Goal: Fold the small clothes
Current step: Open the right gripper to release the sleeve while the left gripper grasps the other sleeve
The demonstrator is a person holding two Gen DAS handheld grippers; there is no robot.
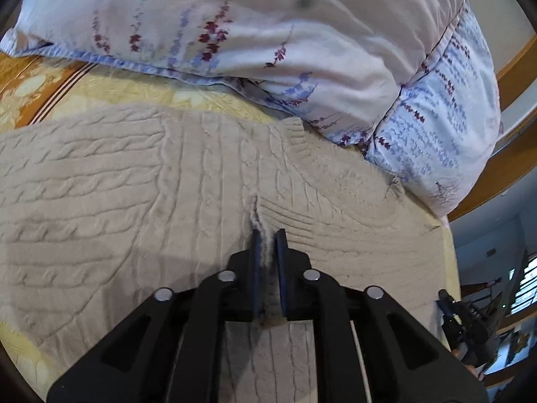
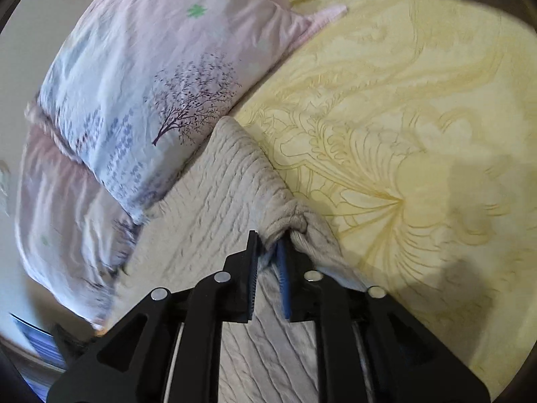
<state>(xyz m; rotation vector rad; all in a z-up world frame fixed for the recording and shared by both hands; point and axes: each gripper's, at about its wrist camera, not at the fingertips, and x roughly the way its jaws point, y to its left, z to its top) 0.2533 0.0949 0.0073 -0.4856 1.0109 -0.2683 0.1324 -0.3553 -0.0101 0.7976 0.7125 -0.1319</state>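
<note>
A beige cable-knit sweater lies spread on a yellow bedspread. My left gripper is shut on a pinched ridge of the sweater near its ribbed edge. In the right wrist view the same sweater lies beside a pillow, and my right gripper is shut on a bunched fold of the sweater at its edge, next to the bedspread.
Floral pillows lie just beyond the sweater and also show in the right wrist view. A wooden bed frame runs along the right. The other gripper shows at the bed's right edge.
</note>
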